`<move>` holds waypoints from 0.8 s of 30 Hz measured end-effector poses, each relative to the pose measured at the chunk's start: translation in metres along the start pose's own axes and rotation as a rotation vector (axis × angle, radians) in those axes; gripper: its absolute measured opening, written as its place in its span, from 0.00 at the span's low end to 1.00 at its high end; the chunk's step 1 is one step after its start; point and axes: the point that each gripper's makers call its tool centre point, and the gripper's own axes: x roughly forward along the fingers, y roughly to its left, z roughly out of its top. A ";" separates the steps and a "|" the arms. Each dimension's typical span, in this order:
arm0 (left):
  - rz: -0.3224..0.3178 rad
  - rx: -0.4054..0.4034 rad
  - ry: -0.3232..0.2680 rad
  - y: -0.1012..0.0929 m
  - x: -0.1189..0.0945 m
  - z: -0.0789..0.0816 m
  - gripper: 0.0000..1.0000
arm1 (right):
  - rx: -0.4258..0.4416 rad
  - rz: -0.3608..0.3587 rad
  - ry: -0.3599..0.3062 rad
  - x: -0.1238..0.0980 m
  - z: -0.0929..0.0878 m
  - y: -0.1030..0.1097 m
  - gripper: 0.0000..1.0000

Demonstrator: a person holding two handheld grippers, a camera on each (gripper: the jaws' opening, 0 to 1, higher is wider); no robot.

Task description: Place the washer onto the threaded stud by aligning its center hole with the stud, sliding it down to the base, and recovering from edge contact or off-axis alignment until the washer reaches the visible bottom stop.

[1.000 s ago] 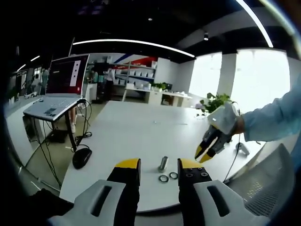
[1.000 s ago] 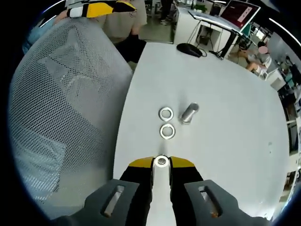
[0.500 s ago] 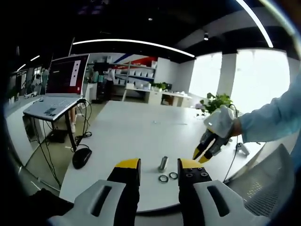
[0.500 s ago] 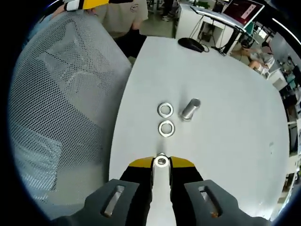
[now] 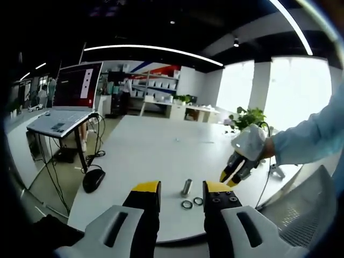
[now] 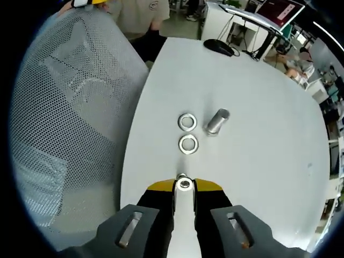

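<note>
Though near one stud (image 6: 216, 120), three washers (image 6: 188, 144).

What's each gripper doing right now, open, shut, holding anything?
Left gripper: open, holding nothing.
Right gripper: shut on a washer, above the table.

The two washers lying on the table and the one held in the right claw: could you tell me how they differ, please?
The two loose washers lie flat on the white table, beside the stud; the held washer sits pinched at the tips of the right claw, above the table.

The loose ones show their full ring; the held one is partly covered by the tips.

All three are silvery metal rings with a centre hole.
</note>
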 end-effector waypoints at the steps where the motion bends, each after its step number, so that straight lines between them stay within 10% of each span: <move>1: 0.000 0.000 0.000 0.000 0.000 0.000 0.29 | -0.003 0.000 0.001 0.000 0.000 0.000 0.13; 24: 0.006 -0.007 -0.012 0.001 0.000 0.002 0.29 | -0.010 0.036 0.032 0.019 -0.005 0.000 0.13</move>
